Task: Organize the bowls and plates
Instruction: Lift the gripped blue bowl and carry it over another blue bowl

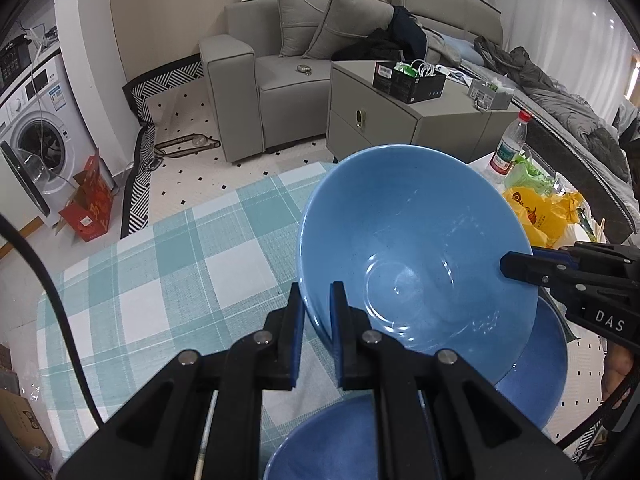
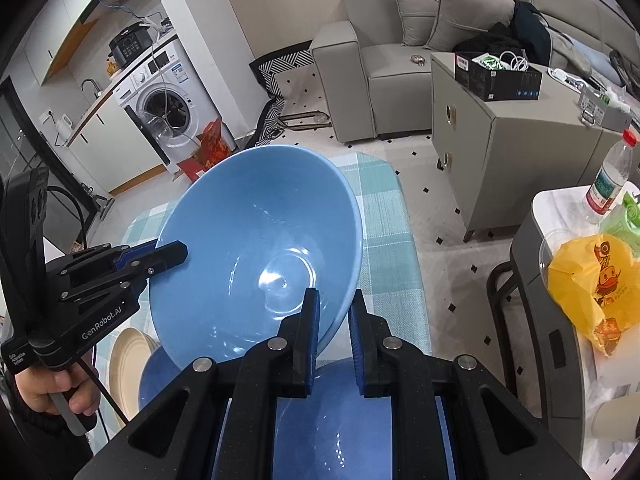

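Blue dishes (image 2: 320,420) under the bowl (image 1: 408,248) are mostly hidden by it and the grippers. Glossy, light blue and tilted, the bowl hangs over the checked table (image 1: 160,280), left gripper (image 1: 316,312) and right gripper (image 2: 334,312) clamped on opposite rims.

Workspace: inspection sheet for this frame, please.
Surface: checked tablecloth, teal and white.
Job's things: light blue bowl raised and tilted; darker blue plate under it; cream plate beside that.
Clutter: yellow bag and water bottle on a side table.
Grippers: left gripper and right gripper each clamp the bowl's rim, on opposite sides.
Cables: black cable over the cloth.
Surroundings: sofa, washing machine.
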Available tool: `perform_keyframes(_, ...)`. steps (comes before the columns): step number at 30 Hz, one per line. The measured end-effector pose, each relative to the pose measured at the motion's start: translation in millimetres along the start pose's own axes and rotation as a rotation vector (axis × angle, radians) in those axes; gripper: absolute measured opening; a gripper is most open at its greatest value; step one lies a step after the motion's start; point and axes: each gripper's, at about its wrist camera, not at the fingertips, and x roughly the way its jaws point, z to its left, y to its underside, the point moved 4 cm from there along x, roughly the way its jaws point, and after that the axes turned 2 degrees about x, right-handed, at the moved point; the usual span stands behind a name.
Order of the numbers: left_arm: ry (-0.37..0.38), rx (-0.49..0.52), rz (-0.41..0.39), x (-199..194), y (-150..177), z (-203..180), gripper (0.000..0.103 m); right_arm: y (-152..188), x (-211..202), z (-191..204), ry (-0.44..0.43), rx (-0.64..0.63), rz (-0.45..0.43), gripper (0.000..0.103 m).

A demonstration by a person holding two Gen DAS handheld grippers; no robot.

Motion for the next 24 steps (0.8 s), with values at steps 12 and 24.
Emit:
perform_keyframes(12,0.01,0.0,-0.048,-50,8,-1,0.01,6,-50,26,0.007,-0.039,-0.042,0.015)
perform_keyframes(24,0.002,0.003,-0.081,-90,33,3,0.01,24,-81,52,-0.01,-0.081,-0.044,0.015)
